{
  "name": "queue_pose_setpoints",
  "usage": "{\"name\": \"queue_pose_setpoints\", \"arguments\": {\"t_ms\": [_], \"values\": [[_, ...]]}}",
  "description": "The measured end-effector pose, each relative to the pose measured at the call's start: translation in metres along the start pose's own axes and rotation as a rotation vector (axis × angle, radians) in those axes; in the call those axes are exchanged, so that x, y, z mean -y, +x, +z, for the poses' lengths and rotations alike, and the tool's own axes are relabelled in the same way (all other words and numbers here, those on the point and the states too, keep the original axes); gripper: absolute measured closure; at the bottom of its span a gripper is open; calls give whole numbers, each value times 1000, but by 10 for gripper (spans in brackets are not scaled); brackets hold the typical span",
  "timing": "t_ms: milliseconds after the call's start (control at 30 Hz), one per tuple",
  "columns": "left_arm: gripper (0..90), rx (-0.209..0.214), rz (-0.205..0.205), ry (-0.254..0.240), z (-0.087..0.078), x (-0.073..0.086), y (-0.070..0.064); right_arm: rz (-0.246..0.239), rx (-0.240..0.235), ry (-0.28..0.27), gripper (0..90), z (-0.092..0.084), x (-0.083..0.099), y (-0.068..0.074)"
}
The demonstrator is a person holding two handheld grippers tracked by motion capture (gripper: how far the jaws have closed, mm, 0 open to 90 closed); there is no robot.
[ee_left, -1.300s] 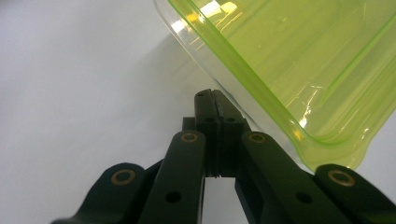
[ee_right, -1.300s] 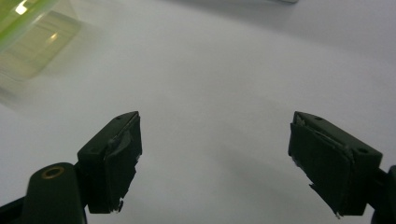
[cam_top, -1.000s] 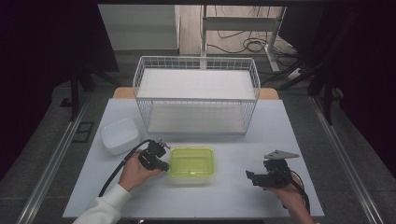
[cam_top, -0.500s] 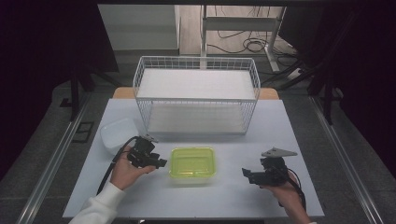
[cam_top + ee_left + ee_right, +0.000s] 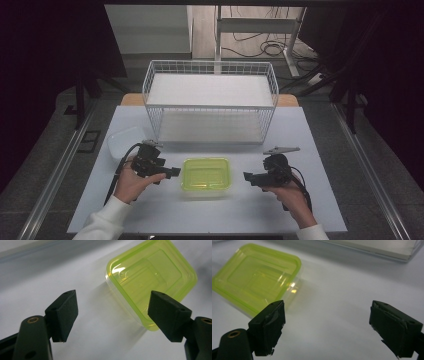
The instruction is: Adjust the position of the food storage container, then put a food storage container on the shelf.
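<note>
While both hand-held grippers gape empty, green container [image 5: 206,173] between, wire basket [image 5: 210,102] behind

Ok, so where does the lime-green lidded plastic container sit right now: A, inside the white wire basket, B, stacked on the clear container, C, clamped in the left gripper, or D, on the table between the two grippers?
D: the lime-green lidded plastic container rests on the white table, with the left gripper and the right gripper open on either side, neither touching it.
</note>
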State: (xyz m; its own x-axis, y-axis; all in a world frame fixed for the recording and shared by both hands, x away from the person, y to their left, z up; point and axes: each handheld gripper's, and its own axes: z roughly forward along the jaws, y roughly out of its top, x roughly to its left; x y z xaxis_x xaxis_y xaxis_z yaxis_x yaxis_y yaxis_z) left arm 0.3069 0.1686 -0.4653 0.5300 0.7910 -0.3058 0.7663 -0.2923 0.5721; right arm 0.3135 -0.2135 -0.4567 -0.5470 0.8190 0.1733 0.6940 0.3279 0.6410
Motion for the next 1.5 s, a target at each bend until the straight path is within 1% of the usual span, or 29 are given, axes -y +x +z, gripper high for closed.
{"name": "queue_pose_setpoints", "arguments": {"t_ms": [33, 100, 200, 233, 300, 367, 433, 533, 567, 600, 633, 667, 700, 733, 767, 800, 833, 867, 1000, 1033, 1067, 1100, 1200, 1267, 1333, 1400, 1433, 1467, 1500], "values": [[231, -4, 1, -1, 0, 0, -1, 1, -7, -6, 139, 2, -1, 1], [226, -7, 0, -7, -1, 0, -2, -8, -10, 2, 139, 7, -3, 3], [226, -7, -8, -18, -3, -1, -3, -4, -17, 4, 152, 10, -7, 4], [227, -14, -13, -38, -3, -1, -5, -1, -17, 4, 159, 11, -8, 5], [231, -20, -12, -55, -5, -4, -8, 6, -19, -1, 168, 13, -9, 5], [232, -16, -14, -59, -5, -5, -9, 16, -20, 3, 176, 14, -9, 6], [232, 9, -22, -56, -1, -10, -14, 17, -25, -6, 202, 16, -11, 9], [248, -2, -13, -59, 1, -13, -17, 30, -37, -10, 213, 17, -14, 11], [255, -1, -15, -64, 3, -15, -20, 45, -47, -9, 222, 20, -17, 13], [258, -1, -15, -64, 3, -15, -20, 45, -47, -9, 222, 20, -17, 13], [260, 0, -9, -46, 8, -16, -22, 51, -46, 0, 235, 25, -20, 16], [260, 0, -9, -46, 8, -16, -22, 49, -45, 7, 241, 28, -21, 17], [260, -8, 2, -23, 12, -15, -23, 47, -49, 8, 252, 30, -21, 19], [260, -8, 2, -23, 12, -15, -23, 43, -48, 5, 273, 32, -21, 20], [260, -8, -6, -16, 14, -14, -21, 39, -46, 4, 289, 34, -21, 22], [262, -4, -20, -21, 16, -13, -19, 37, -49, 9, 296, 35, -21, 23], [263, -4, -20, -21, 16, -13, -19, 37, -49, 9, 296, 35, -21, 23], [265, 3, -46, -24, 17, -11, -15, 40, -61, 18, 311, 38, -21, 26], [270, 7, -57, -10, 18, -8, -11, 45, -81, 35, 332, 42, -19, 27], [273, 25, -76, -4, 22, -6, -9, 52, -88, 48, 344, 45, -17, 27], [277, 25, -76, -4, 22, -6, -9, 52, -88, 48, 344, 45, -17, 27], [282, 40, -93, 5, 26, -5, -7, 58, -100, 62, 356, 49, -16, 26], [306, 50, -106, 10, 29, -3, -6, 63, -111, 71, 365, 52, -15, 26], [319, 71, -127, 10, 31, -2, -3, 69, -118, 78, 376, 54, -15, 25], [382, 109, -164, 17, 36, 1, 0, 91, -129, 83, 398, 56, -15, 24], [435, 145, -176, 37, 39, 3, 3, 95, -131, 87, 411, 58, -15, 23], [451, 145, -176, 37, 39, 3, 3, 95, -131, 87, 411, 58, -15, 23], [466, 162, -189, 43, 41, 3, 4, 106, -133, 91, 426, 58, -15, 22], [481, 162, -189, 43, 41, 3, 4, 109, -137, 94, 434, 59, -15, 22]]}}
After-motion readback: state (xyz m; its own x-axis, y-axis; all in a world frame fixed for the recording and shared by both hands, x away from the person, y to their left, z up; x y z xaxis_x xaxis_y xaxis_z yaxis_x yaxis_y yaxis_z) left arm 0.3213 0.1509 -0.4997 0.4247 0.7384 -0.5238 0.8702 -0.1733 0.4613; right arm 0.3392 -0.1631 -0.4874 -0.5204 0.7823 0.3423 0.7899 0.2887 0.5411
